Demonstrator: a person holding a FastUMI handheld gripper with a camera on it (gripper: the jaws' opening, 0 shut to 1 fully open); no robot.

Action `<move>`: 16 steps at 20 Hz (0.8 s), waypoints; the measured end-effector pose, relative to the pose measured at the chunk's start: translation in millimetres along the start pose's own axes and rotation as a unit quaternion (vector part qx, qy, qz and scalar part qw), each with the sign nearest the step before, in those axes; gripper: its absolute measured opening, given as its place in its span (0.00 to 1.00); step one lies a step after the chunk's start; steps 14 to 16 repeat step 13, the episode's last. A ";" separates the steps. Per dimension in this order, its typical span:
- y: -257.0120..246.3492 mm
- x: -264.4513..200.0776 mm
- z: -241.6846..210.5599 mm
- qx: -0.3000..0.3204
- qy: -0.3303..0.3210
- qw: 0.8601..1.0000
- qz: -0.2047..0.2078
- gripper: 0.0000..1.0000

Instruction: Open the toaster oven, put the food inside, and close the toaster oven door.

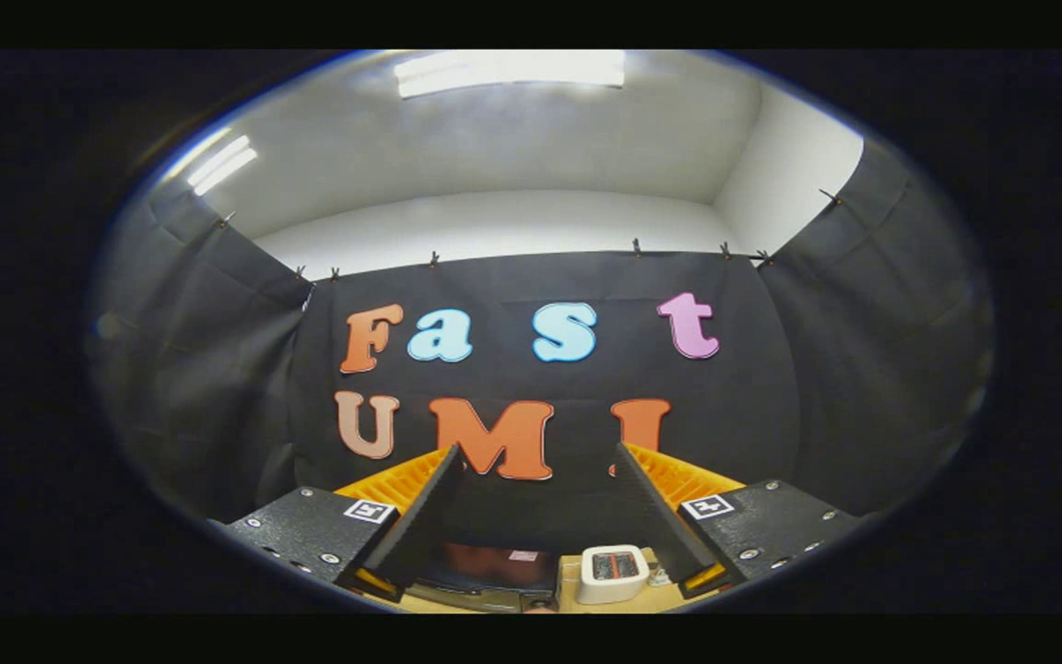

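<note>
I see the claw held high and pointed mostly at the booth's black cloth wall. Its two fingers stand well apart, with a wide gap between them and nothing in that gap, so I read the claw as spread wide and holding nothing.

Position of the task items, relative to the claw:

1. Toaster oven: I see a dark appliance low down, below and between the finger bases, nearer the left finger. Its front panel looks reddish-brown with a small pale patch on it. Only its upper part is visible, and I cannot tell whether the door is open or closed.
2. Small white appliance: it sits just to the right of the dark one, close beside the right finger's base. Its top carries a dark panel with red markings. I cannot tell what it is.
3. Table: both appliances rest on a light wooden surface, seen beneath the claw.

Neither finger touches either appliance. The food cannot be made out from this angle.

Above the cloth wall I see a white ceiling with lit lamps.
</note>
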State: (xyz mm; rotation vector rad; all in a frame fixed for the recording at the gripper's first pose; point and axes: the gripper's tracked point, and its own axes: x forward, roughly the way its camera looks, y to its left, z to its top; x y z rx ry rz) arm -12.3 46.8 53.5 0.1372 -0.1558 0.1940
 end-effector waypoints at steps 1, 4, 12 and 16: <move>1.7 -0.7 0.6 0.001 -0.002 1.000 0.002 0.97; 5.2 -1.1 5.1 -0.004 -0.016 1.000 0.006 0.97; 14.7 1.8 5.5 -0.013 -0.021 1.000 0.011 0.97; 14.2 2.3 4.9 -0.012 -0.019 1.000 0.009 0.97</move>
